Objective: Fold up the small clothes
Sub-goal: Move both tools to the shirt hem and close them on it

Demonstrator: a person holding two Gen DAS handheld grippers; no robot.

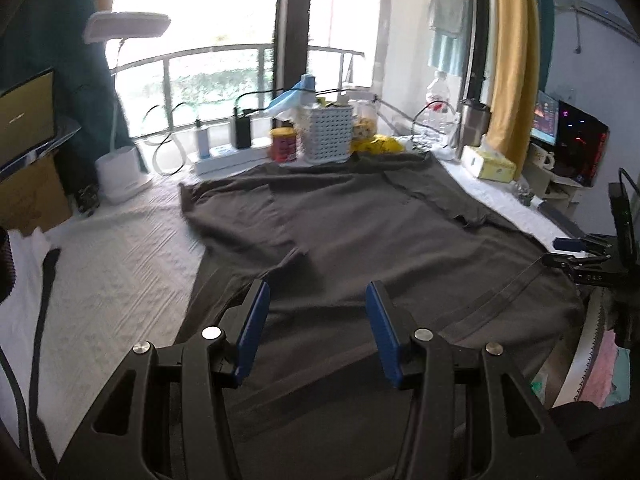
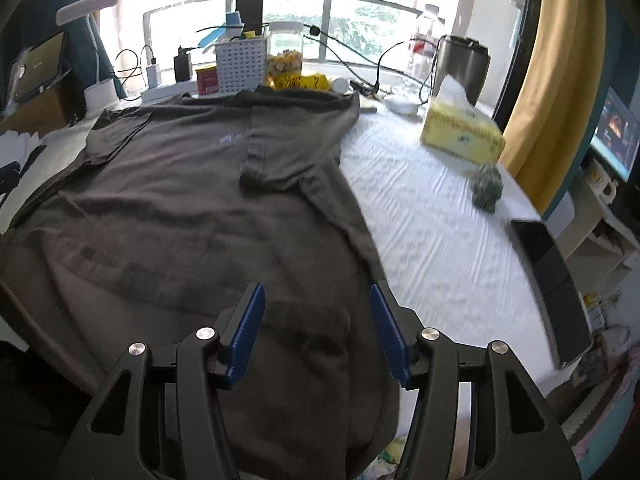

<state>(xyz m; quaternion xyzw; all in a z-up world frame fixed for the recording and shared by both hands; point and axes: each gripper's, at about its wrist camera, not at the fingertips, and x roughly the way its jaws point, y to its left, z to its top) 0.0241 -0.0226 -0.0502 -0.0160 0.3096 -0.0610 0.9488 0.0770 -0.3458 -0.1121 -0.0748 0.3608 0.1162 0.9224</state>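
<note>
dark grey cotton T-shirt (image 1: 360,232) spread flat on white textured tablecloth (image 2: 432,216) | left gripper (image 1: 318,300) parted, empty, above hem | right gripper (image 2: 316,300) wide, empty, over right edge

- a dark grey t-shirt (image 1: 360,240) lies spread on the white cloth-covered table (image 1: 120,272), both sleeves folded in over its body.
- the left gripper (image 1: 318,320) hovers over the shirt's near part, blue pads apart, nothing between them.
- the right gripper (image 1: 576,254) pokes in at the shirt's right edge.
- behind the shirt stands a white perforated basket (image 1: 328,134) beside a red can (image 1: 284,144).
</note>
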